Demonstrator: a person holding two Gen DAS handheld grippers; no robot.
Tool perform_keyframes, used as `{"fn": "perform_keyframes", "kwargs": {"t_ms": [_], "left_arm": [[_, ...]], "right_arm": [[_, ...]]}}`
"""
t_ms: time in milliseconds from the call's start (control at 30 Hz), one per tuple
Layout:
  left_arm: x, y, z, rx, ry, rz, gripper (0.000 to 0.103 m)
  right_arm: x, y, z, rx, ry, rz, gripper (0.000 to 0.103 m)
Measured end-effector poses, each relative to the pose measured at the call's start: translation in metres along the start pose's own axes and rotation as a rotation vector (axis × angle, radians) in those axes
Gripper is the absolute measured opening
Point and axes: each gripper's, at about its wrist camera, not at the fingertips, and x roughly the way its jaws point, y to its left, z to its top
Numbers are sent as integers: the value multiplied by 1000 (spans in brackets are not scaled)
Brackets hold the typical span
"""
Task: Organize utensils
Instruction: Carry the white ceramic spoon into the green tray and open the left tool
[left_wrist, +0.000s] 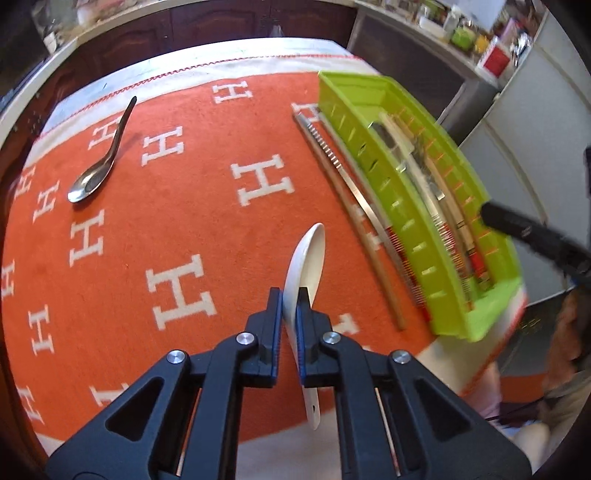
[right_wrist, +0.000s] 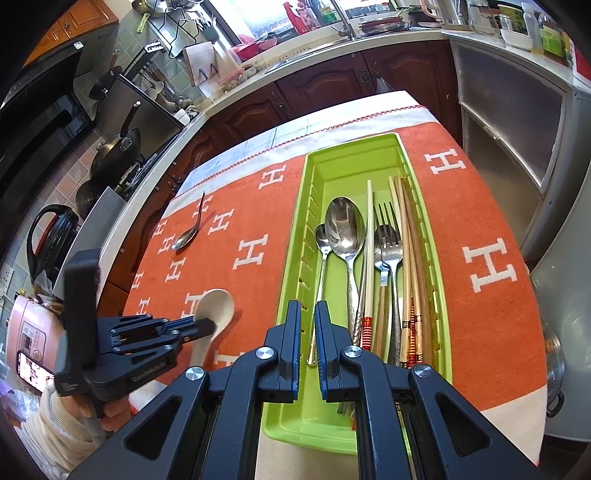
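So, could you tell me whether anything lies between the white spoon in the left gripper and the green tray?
Nothing visible blocks it. The white spoon, held by the left gripper, has only bare orange cloth between it and the green tray.

An orange cloth with white H letters (right_wrist: 480, 206) covers the table, carrying a lime-green plastic utensil tray (right_wrist: 314, 173), a steel spoon (right_wrist: 186, 236) and loose chopsticks (left_wrist: 351, 206).

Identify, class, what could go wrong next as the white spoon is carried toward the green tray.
1. The left gripper pinches the white spoon edge-on by its thin wall, so it might twist or slip out.
2. The green tray is already crowded with cutlery and chopsticks; the spoon may land on top.
3. The right gripper hovers over the tray and could block the path.
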Motion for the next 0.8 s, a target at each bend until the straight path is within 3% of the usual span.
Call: {"fn": "perform_keyframes", "kwargs": {"t_ms": [400,567,800], "left_arm": [[-47,-31,39,-193,-70,-122,4],[-32,-48,60,-263,-75,-166,4],[19,-68,71,-288,-15,-147,5]], "right_arm": [[-22,-16,4,55,-54,-1,7],[-27,-21,6,79,-62,-18,7],[-35,-23,3,90,-83,-54,7]]}}
